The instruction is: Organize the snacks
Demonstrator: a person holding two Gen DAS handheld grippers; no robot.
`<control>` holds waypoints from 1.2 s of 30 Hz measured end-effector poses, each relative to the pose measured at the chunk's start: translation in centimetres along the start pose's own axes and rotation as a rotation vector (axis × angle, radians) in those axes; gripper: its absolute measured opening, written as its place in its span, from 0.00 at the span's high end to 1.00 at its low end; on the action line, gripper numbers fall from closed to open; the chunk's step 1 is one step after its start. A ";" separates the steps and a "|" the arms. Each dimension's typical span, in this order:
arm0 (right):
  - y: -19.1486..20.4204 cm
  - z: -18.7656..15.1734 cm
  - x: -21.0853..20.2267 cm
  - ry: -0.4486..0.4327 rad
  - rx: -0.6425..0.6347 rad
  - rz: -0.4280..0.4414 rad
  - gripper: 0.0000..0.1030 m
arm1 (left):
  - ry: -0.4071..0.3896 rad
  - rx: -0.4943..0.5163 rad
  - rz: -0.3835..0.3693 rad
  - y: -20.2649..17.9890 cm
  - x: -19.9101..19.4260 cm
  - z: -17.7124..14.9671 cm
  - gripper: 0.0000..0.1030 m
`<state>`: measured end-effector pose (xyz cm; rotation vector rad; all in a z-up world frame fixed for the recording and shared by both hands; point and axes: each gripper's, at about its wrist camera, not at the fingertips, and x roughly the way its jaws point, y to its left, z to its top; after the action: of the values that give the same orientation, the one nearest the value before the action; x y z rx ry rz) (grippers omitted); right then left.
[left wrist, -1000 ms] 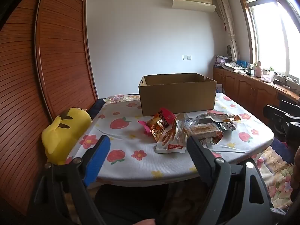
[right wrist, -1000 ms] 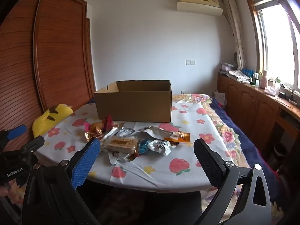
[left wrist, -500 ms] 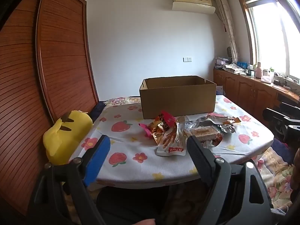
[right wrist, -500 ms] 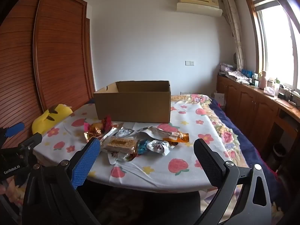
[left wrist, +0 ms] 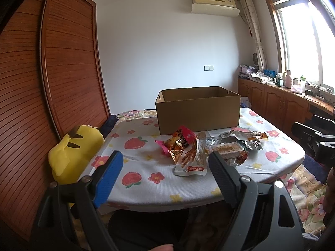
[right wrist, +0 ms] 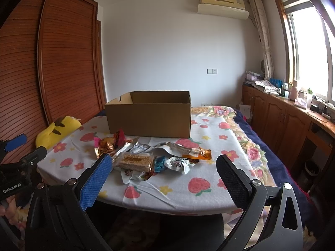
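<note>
Tabletop (left wrist: 146, 190): covered by a white cloth printed with strawberries and flowers; seen across the middle of both views.

Cardboard box (left wrist: 199, 113): open-topped, set upright at the far side of the tabletop, centre of the frame.

Snack packets (left wrist: 190, 152): heaped in a loose pile just in front of the box, on the cloth. Among them a red and orange foil bag (left wrist: 180, 140), a clear pack of a brown bar (right wrist: 134, 161) and a white wrapper (right wrist: 178, 164) are noted, overlapping one another.

Yellow plush toy (left wrist: 71, 152): propped at the left edge of the tabletop, against a slatted wooden wardrobe (left wrist: 62, 62).

Left hand-held gripper (left wrist: 164, 172): held at the lower edge of the frame, jaws spread wide, nothing between them, short of the pile.

Right hand-held gripper (right wrist: 163, 176): likewise spread wide and empty, at the near edge of the tabletop.
</note>
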<state>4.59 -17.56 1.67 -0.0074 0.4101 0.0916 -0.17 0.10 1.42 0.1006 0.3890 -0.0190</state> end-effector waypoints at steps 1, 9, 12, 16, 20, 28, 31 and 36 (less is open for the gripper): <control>0.0 0.0 0.0 0.000 0.001 0.000 0.01 | 0.000 0.000 0.000 0.0 0.0 0.0 0.18; 0.0 0.0 -0.1 -0.001 0.000 0.000 0.01 | -0.002 0.001 0.001 -0.1 0.0 -0.1 0.18; 0.0 0.0 -0.1 -0.001 -0.001 -0.001 0.01 | -0.003 0.001 0.002 -0.1 0.0 -0.1 0.18; 0.0 0.0 -0.1 -0.001 -0.001 -0.002 0.01 | -0.003 0.001 0.002 -0.2 0.0 -0.2 0.18; 0.0 0.0 -0.1 -0.002 -0.001 -0.001 0.01 | -0.003 0.002 0.002 -0.2 0.0 -0.1 0.18; 0.1 0.0 -0.2 -0.004 -0.002 -0.003 0.01 | -0.004 0.001 0.003 -0.2 0.0 -0.2 0.18; 0.1 0.0 -0.2 -0.005 -0.001 -0.003 0.01 | -0.003 0.000 0.000 -0.3 -0.1 -0.3 0.18; 0.0 0.0 -0.2 -0.003 -0.001 -0.002 0.01 | -0.003 0.000 0.001 -0.3 -0.1 -0.3 0.18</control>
<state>4.43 -17.55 1.71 -0.0085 0.4066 0.0900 -0.34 -0.14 1.18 0.1003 0.3863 -0.0183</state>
